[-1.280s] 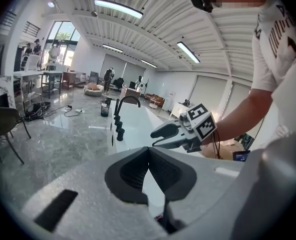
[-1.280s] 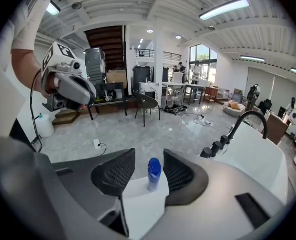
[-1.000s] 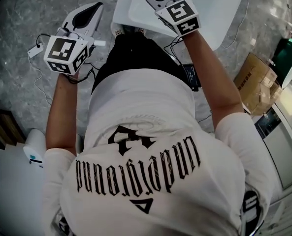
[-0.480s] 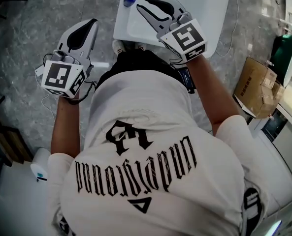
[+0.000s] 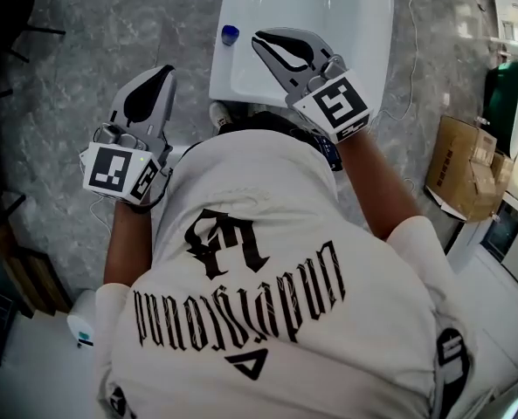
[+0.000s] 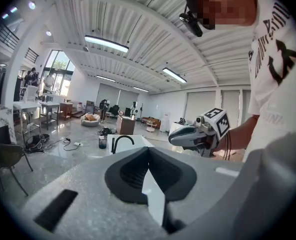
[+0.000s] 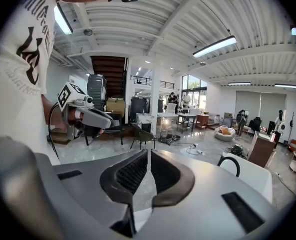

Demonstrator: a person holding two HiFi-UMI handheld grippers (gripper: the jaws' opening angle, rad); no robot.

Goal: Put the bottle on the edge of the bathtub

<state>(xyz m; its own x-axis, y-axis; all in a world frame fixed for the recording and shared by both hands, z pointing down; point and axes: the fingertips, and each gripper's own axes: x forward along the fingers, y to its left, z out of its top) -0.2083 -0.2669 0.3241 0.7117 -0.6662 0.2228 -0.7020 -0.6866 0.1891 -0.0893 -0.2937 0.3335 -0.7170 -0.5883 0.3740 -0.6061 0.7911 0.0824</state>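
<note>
One small bottle with a blue cap (image 5: 230, 35) stands upright on the rim of the white bathtub (image 5: 376, 24), just to the left of the right gripper's (image 5: 260, 38) tips and clear of them, touching neither tool. From the left gripper (image 5: 163, 71) it lies ahead and off to the right, so it sits roughly between the two tools and a little beyond both.

The right gripper hangs over the near end of the tub with nothing between its jaws. They have just been closing and now stand all but pressed together, the ribbed black pads (image 7: 133, 173) facing each other across a thin slit. The left gripper is out over the grey marbled floor (image 5: 84, 51), left of the tub, its jaws pressed together and empty.

Beyond the bottle, further ahead of both tools, a black curved tap (image 7: 230, 164) rises from the far end of the tub. Well to the right of the right gripper a brown cardboard box (image 5: 459, 168) sits on the floor. Behind both tools is the person's white T-shirt with black lettering (image 5: 267, 304)
</note>
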